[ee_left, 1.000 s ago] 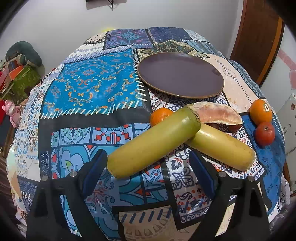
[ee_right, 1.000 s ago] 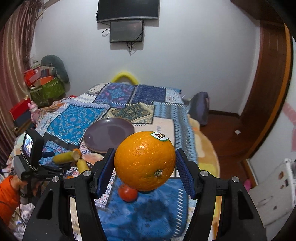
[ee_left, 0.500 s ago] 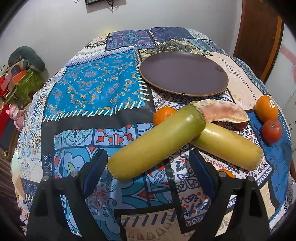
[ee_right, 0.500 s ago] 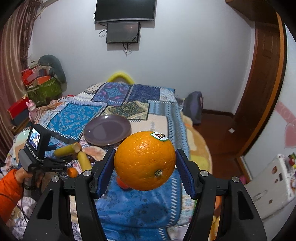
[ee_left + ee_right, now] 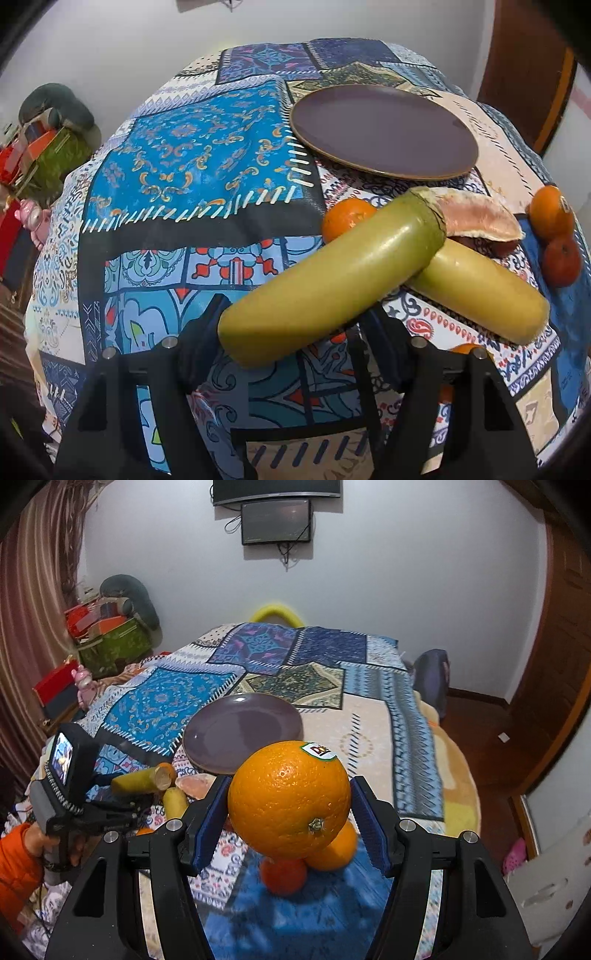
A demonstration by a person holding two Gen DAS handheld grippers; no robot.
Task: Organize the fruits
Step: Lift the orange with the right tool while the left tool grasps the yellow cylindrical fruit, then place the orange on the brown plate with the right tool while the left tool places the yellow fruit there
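The left tongs [image 5: 291, 332] are closing on one end of the long green fruit [image 5: 332, 280], which could tip out, while the right tongs [image 5: 290, 821] hold an orange [image 5: 288, 797].

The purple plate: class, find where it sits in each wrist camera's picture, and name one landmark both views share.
Left wrist view: the purple plate lies upper right of centre, empty, beyond the green-yellow sugarcane piece.
Right wrist view: the purple plate lies at centre, just above and left of the large orange.
Shared landmark: the bright blue patch of the patchwork tablecloth, directly left of the plate.
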